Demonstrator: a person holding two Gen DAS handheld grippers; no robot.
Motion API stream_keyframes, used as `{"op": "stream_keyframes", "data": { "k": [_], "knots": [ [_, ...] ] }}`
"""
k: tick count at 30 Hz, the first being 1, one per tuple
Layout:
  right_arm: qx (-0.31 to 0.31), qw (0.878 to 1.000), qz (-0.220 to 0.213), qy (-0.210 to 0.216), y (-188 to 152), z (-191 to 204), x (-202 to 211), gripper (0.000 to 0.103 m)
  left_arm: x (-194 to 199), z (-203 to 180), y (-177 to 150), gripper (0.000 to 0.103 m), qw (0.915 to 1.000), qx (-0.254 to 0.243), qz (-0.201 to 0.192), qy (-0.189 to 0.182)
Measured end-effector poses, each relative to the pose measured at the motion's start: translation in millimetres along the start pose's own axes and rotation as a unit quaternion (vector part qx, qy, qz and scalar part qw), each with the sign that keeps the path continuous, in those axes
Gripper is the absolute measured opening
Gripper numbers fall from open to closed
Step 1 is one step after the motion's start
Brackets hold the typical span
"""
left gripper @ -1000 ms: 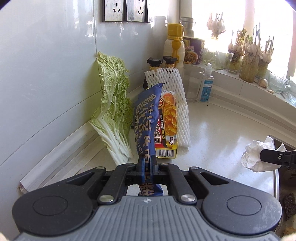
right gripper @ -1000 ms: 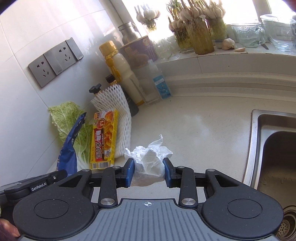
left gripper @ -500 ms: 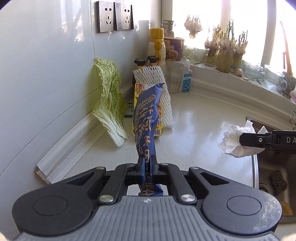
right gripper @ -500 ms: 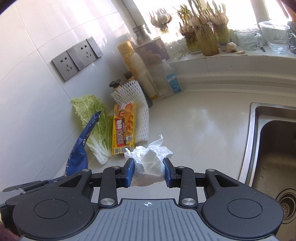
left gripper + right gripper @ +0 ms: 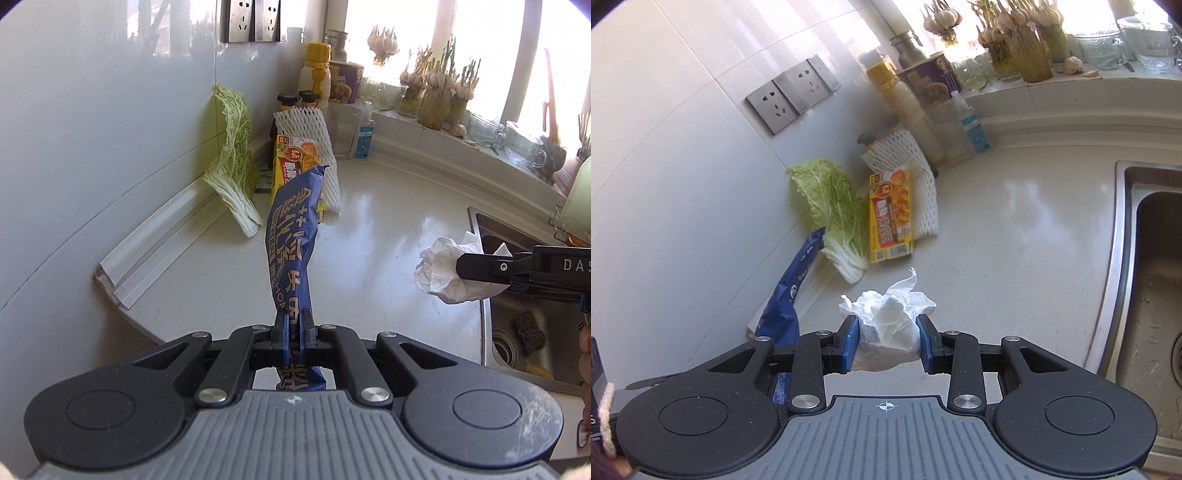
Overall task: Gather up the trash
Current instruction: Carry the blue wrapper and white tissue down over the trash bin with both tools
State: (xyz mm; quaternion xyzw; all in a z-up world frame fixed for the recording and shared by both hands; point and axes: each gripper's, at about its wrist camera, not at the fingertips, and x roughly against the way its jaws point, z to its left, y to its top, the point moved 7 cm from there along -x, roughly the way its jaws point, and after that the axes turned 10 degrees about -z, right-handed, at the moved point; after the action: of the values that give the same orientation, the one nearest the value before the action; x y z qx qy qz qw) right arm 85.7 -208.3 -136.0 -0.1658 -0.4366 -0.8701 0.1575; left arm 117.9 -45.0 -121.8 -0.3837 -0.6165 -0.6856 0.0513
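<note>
Both grippers had backed away from wall, cabbage leaf (image 5: 232, 162) and yellow box (image 5: 892, 214) smaller and farther off than second ago; white countertop (image 5: 376, 236) below, steel sink (image 5: 1156, 273) at right; left gripper (image 5: 293, 323) pinched blue wrapper (image 5: 293, 236) upright, clear of counter; right gripper (image 5: 888, 339) clamped crumpled tissue (image 5: 890, 321) aloft near sink edge
</note>
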Motion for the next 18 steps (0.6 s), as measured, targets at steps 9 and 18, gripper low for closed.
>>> {"op": "stream_keyframes", "data": {
  "k": [9,18],
  "knots": [
    [-0.012,0.999,0.015,0.036,-36.5,20.5,6.5,0.033,16.4,23.1,-30.6,0.004,0.9997,0.014,0.019,-0.001],
    [0.025,0.997,0.054,0.055,-90.8,47.9,9.8,0.033,40.3,55.6,-82.8,0.004,0.9975,0.047,0.05,0.016]
  ]
}}
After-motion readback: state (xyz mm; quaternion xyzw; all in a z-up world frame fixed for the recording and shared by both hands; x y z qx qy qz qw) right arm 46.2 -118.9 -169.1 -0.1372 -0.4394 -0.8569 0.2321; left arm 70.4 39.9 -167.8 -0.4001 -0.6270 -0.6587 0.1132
